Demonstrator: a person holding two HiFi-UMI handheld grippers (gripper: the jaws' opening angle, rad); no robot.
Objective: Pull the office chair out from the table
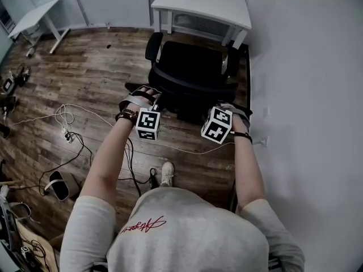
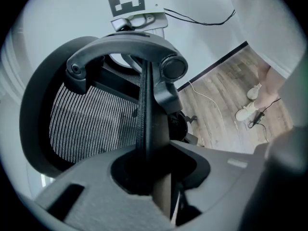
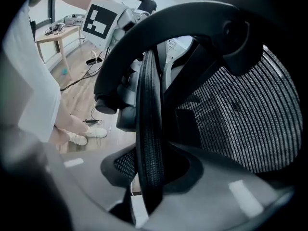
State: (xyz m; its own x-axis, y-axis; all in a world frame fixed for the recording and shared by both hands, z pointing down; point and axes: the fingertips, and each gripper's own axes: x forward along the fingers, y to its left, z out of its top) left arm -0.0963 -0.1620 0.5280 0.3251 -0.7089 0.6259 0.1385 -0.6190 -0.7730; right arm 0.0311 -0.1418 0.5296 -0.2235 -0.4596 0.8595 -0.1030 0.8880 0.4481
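Seen from the head view, a black mesh-backed office chair [image 1: 190,72] stands on the dark wooden plank floor [image 1: 85,78], between the person and the white rectangular table [image 1: 215,7]. Its seat lies whole on the near side of the table's edge, so the chair appears largely drawn out.

The left gripper [image 2: 154,177] is clamped on the thin black rim of the backrest [image 2: 144,109], which passes edge-on between its jaws. The right gripper [image 3: 149,177] is likewise closed on the same rim, further along it. Both grip the top edge of the backrest, one towards each end.

Step in hand, as judged: rolling the chair backwards. It is best done with both hands drawing evenly and level, so that the castors roll and the chair does not swivel toward the pale wall [image 1: 306,67] just beside it. Loose white and black cables [image 1: 74,135] lie on the floor near the person's feet; the wheels should stop short of them.
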